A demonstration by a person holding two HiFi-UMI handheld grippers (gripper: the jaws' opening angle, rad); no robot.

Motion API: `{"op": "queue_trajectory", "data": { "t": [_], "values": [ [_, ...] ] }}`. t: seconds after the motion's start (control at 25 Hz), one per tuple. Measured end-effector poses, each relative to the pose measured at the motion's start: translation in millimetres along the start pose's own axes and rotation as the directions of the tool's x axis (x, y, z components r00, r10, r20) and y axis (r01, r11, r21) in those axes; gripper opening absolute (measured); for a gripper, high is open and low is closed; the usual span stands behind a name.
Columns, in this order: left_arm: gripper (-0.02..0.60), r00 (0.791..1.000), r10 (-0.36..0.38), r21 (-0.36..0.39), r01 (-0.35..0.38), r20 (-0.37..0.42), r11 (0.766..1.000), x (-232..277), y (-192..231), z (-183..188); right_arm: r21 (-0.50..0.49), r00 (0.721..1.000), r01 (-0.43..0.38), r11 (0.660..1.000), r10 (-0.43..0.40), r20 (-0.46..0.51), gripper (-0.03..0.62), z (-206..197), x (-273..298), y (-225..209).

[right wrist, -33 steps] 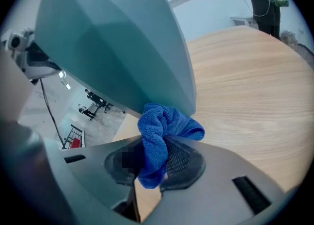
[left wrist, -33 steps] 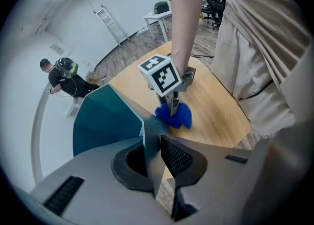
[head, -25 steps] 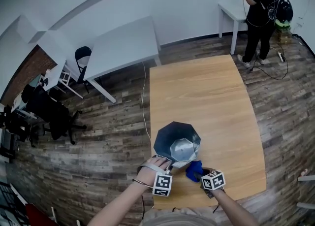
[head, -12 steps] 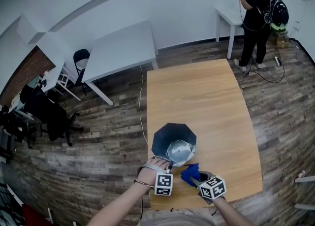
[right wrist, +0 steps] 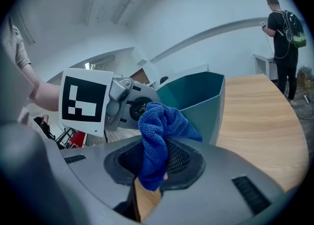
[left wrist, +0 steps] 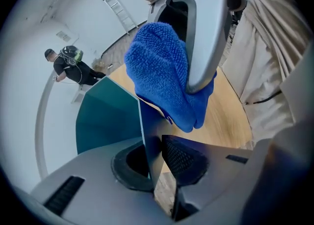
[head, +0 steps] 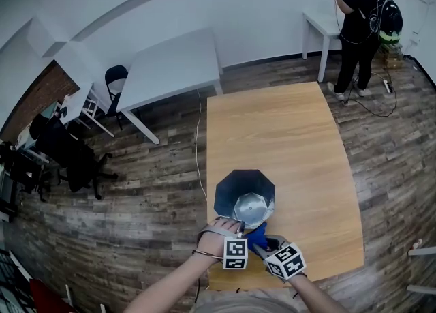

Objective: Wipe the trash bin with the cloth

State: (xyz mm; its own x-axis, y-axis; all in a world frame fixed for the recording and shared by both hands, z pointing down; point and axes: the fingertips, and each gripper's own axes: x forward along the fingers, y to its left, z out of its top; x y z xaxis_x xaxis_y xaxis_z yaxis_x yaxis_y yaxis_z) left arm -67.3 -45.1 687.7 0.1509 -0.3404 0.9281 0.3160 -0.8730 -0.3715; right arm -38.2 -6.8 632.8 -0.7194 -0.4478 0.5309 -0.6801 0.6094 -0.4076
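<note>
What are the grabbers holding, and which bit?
The right gripper pinches the cloth by a bunched fold. The left gripper, jaws just closed further, grips the bin by its near rim.

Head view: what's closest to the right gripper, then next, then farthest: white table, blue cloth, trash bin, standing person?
1. blue cloth, clamped in the right gripper.
2. trash bin, just ahead.
3. white table, farther, upper left.
4. standing person, far right corner.
</note>
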Motion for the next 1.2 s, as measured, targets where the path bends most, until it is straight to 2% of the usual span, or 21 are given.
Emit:
{"op": "queue_trajectory", "data": {
  "t": [0.2,0.44,0.6,1.2],
  "values": [
    [0.060,1.000,-0.002,0.004,0.002,0.007,1.000,0.2,-0.7,-0.6,-0.013,1.000,-0.007,1.000,0.007,-0.013,0.080,1.8,20.0,0.9],
    [0.057,0.999,-0.037,0.018,0.036,0.031,0.999,1.1,-1.7,0.7,-0.013,0.998,-0.016,1.000,0.015,-0.055,0.080,-7.4,46.9,-13.6],
    [0.051,0.998,-0.061,0.027,0.061,0.034,0.998,0.6,-1.4,1.7,-0.016,0.992,-0.030,0.999,0.028,-0.120,0.080,-27.4,64.5,-24.9],
    [0.049,0.996,-0.069,0.036,0.067,0.050,0.997,1.6,-0.1,-0.5,-0.022,0.954,-0.018,1.000,0.011,-0.301,0.080,-107.7,134.8,-82.1]
  ]
}}
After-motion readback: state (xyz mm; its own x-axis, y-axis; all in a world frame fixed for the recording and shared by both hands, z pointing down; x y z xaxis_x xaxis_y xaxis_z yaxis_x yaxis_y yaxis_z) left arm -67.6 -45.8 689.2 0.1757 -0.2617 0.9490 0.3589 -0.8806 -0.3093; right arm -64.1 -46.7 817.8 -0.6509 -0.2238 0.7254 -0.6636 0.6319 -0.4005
